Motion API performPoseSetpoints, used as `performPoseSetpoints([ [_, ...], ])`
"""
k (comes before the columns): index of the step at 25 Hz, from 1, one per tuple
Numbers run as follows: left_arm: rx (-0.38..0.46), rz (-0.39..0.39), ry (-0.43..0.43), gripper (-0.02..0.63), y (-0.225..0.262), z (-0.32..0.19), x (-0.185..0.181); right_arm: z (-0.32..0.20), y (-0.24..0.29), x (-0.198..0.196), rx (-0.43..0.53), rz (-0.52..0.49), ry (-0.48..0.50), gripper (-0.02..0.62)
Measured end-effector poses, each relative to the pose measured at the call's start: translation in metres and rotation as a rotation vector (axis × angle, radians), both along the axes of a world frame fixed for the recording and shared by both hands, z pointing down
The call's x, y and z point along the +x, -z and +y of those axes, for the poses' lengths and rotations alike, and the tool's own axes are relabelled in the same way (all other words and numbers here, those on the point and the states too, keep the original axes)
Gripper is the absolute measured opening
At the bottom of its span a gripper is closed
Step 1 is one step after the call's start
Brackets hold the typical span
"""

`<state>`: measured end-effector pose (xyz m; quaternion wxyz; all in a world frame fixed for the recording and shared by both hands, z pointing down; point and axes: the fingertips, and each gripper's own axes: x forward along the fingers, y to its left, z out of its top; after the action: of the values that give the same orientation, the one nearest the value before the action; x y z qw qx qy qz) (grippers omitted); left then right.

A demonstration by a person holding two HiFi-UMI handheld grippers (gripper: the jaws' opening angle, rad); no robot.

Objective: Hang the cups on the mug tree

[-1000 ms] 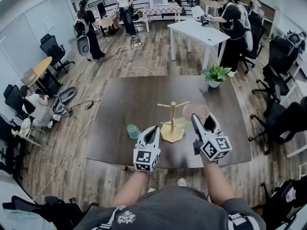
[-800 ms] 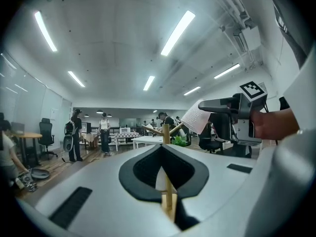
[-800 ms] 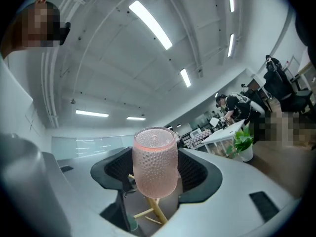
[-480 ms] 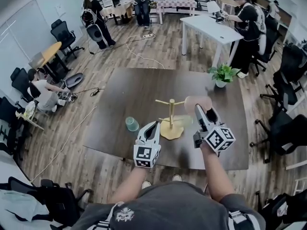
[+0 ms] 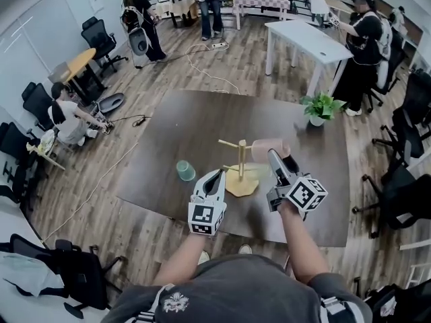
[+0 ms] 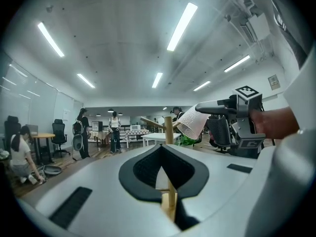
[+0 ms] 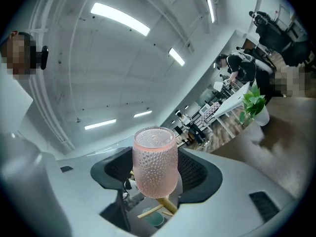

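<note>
The right gripper (image 5: pixel 275 159) pinches a pink cup (image 5: pixel 264 149) beside the mug tree (image 5: pixel 241 160), while the left gripper (image 5: pixel 219 173) is pressed together, empty.

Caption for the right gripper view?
Right gripper holds a pink dimpled cup near a peg of the wooden mug tree.

The right gripper (image 7: pixel 155 174) clamps a pink cup (image 7: pixel 155 154) with a dimpled wall between its 2 black pads (image 7: pixel 200 169), 1 at the cup's 9 o'clock and 1 at its 3 o'clock. The cup runs lengthwise from 12 to 6 o'clock. At its 6 o'clock, wooden pegs of the mug tree (image 7: pixel 166 204) show in the gap, with a green cup (image 7: pixel 155 219) just beneath. Toward 2 o'clock stand a potted plant (image 7: pixel 254 105) and a person (image 7: pixel 240 69). Strip lights (image 7: pixel 120 19) cross the ceiling at 12 o'clock.
</note>
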<state>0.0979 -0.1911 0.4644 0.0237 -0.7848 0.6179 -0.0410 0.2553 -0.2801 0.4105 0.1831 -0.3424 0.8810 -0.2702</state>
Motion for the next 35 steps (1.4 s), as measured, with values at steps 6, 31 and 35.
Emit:
performPoseSetpoints([
  [6, 0.001, 0.002, 0.01, 0.008, -0.002, -0.004, 0.004, -0.003, -0.006, -0.011, -0.014, -0.025, 0.05, 0.301],
  [31, 0.011, 0.018, -0.005, 0.008, -0.008, 0.006, 0.008, -0.003, -0.023, -0.021, -0.077, -0.102, 0.123, 0.302],
  [35, 0.003, 0.017, 0.003, 0.008, -0.012, 0.008, 0.005, -0.002, -0.021, -0.024, -0.07, -0.147, 0.145, 0.302],
])
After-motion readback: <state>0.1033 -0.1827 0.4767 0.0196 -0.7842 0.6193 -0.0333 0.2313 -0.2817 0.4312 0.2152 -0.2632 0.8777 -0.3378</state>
